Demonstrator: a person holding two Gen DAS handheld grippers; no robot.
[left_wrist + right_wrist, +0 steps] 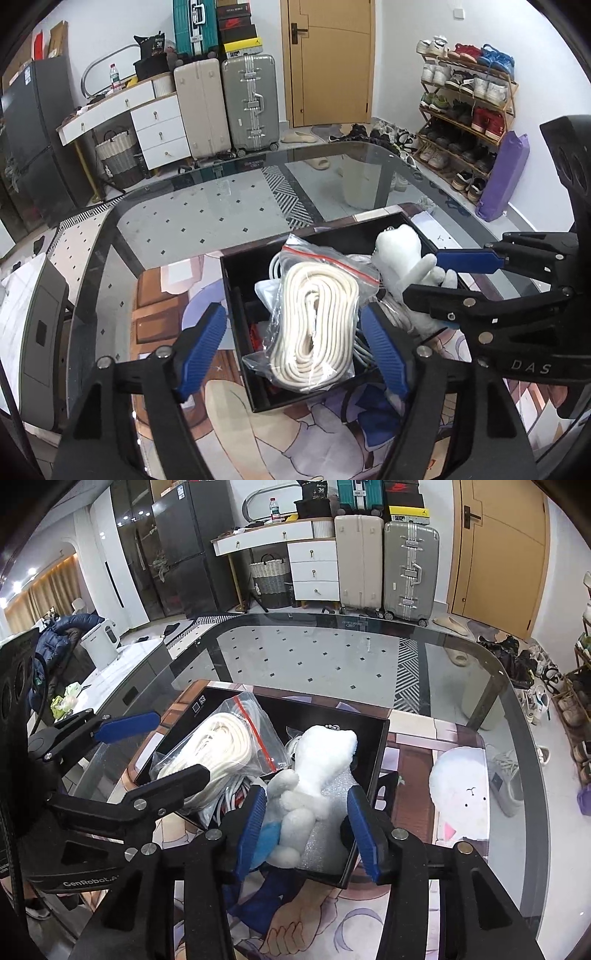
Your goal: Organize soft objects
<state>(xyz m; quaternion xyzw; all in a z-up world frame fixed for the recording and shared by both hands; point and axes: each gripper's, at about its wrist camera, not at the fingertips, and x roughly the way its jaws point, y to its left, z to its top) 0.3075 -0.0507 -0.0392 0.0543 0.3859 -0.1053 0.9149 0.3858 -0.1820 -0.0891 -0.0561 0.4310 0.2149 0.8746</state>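
Observation:
A black open box [236, 295] [373, 775] sits on a printed mat on the glass table. A clear zip bag of coiled cream rope [314, 325] [221, 746] lies in its left half. A white plush toy [402, 254] [314, 771] lies in its right half on bubble wrap, with white cables beneath. My left gripper [295, 347] is open, its blue pads either side of the rope bag. My right gripper [306, 830] is open around the plush toy's lower body; it also shows in the left wrist view [454, 280].
The printed mat [424, 738] carries a white round plush cushion [458, 794] right of the box. The glass table [332, 653] extends beyond the box. Suitcases [247, 103], a white drawer desk [159, 122], a shoe rack [465, 110] and a wooden door [328, 62] line the room.

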